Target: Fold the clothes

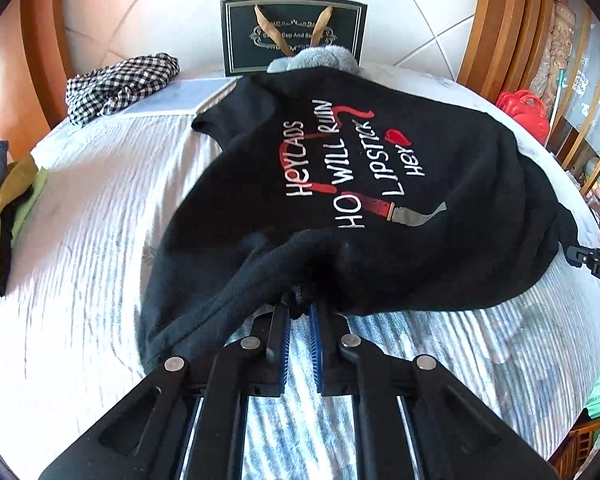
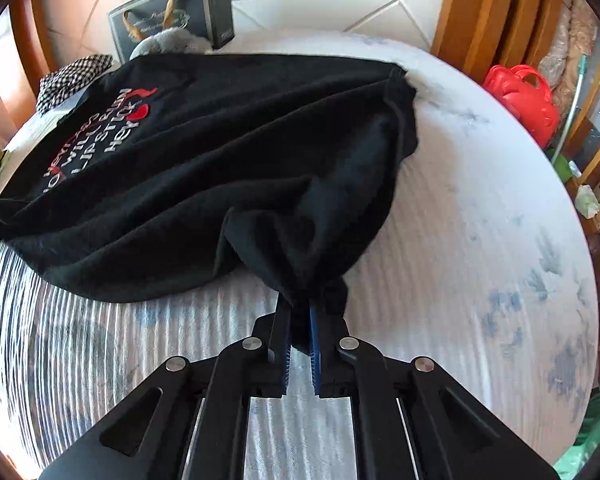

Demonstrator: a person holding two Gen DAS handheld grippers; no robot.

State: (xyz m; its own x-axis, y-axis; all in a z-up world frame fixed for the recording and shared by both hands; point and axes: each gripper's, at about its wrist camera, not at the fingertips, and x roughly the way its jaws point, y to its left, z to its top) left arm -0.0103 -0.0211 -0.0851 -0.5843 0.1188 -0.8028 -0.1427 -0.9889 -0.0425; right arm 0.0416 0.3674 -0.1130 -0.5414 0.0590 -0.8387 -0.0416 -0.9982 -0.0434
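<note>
A black T-shirt with white and red lettering lies spread on the white striped bed cover, print facing up. My left gripper is shut on a bunched fold of its near edge, and the cloth lifts toward the fingers. In the right wrist view the same black T-shirt stretches away to the left. My right gripper is shut on another gathered corner of it, which hangs pinched between the blue pads. The right gripper's tip shows at the shirt's far right edge in the left wrist view.
A checked garment lies at the back left, and a stack of folded clothes sits at the left edge. A dark gift bag and a grey plush item stand behind the shirt. A red bag is off the bed, right.
</note>
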